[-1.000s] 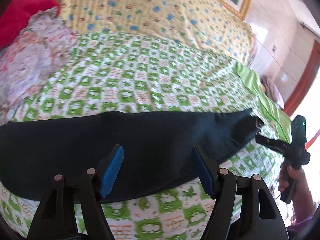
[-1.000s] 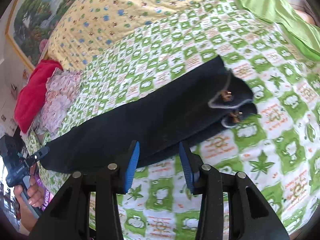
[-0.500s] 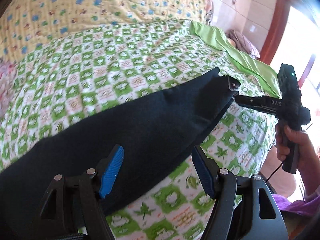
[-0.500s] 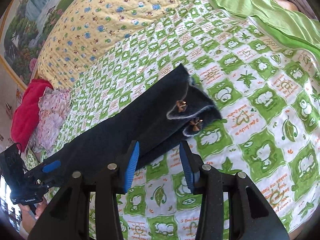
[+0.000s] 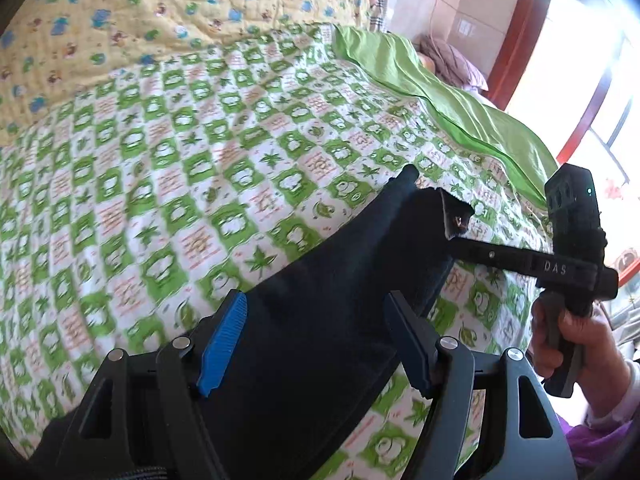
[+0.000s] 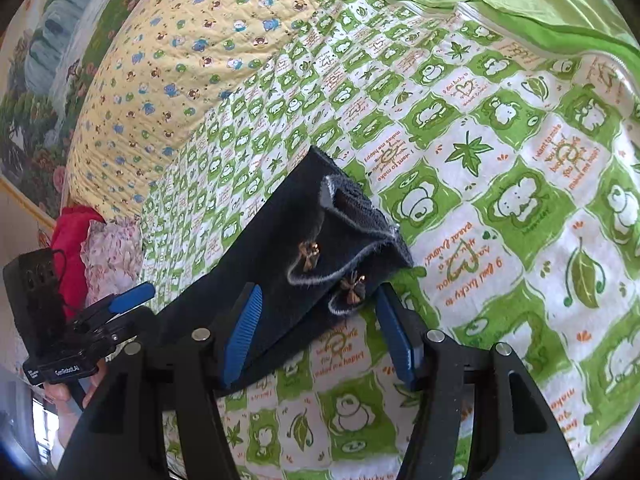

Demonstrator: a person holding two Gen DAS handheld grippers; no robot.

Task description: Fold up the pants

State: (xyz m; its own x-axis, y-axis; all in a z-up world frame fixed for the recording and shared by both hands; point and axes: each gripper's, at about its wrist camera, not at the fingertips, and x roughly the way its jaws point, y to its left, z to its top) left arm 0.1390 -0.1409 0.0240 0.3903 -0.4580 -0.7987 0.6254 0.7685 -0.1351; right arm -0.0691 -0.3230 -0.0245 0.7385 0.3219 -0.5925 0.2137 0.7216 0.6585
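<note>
A green-checked bed cover (image 6: 500,208) carries the dark pants (image 5: 320,320), laid long and flat for folding. The left gripper (image 5: 316,344) hangs wide open and empty over their middle, while the right gripper (image 6: 320,332) spreads its jaws around the cuffs (image 6: 340,256), gripping nothing yet.

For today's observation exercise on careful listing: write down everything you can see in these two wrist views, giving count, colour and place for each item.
pants: one, dark navy, laid lengthwise on the bed, small gold bows at the cuffs
bed sheet: one, green and white checks, under the pants
quilt: one, yellow with small animals, behind the sheet
green cloth: one, plain lime, along the sheet's far edge
red cloth: one, beside a pink floral cloth
painting: one, landscape, wall
left gripper: black, blue pads, open above the pants
right gripper: black, blue pads, jaws opening around the cuffs
hand: one, holding the right gripper
</note>
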